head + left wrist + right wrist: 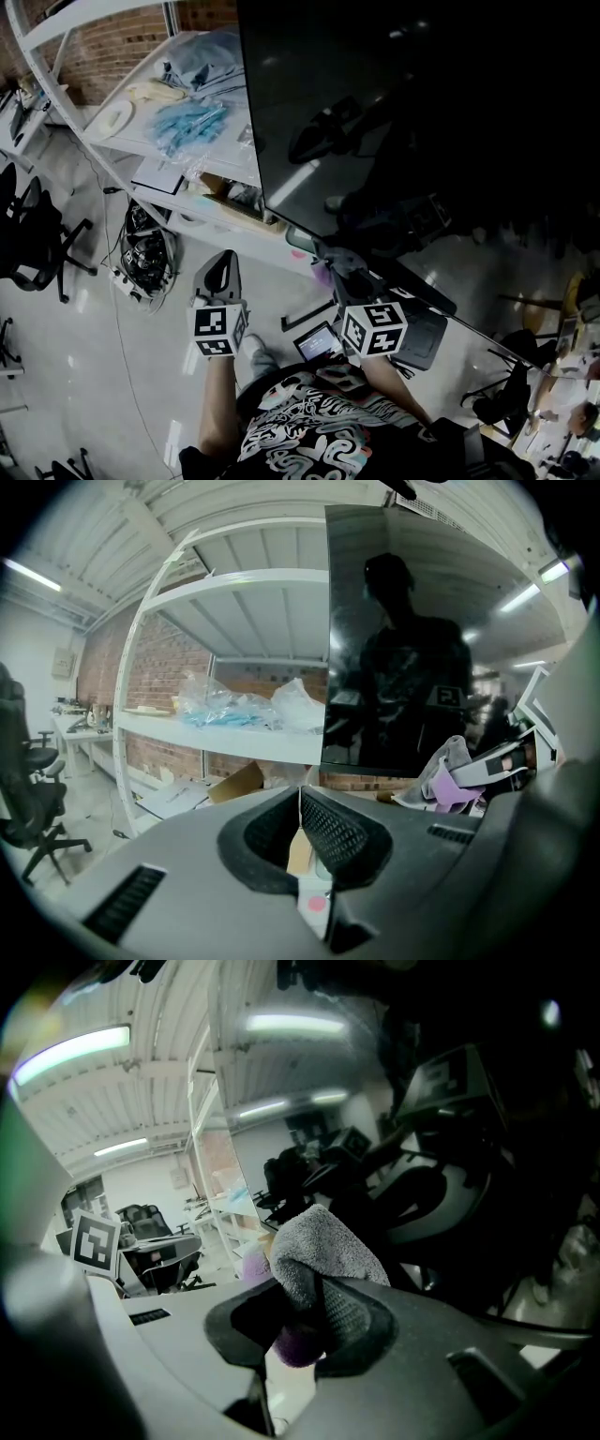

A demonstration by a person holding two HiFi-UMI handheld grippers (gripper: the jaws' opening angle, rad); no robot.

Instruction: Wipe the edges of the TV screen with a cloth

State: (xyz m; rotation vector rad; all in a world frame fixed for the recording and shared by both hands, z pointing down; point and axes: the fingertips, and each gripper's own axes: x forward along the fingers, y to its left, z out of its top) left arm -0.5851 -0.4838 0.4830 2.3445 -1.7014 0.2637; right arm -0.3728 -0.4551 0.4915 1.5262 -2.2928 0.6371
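In the right tool, cloth, lower end hidden.

We stand in a lab-like workspace: a brick wall, white metal shelving holding bagged supplies, swivel office chairs, a cable tangle on the floor, and strip lights overhead.

3 views, all toward TV screen
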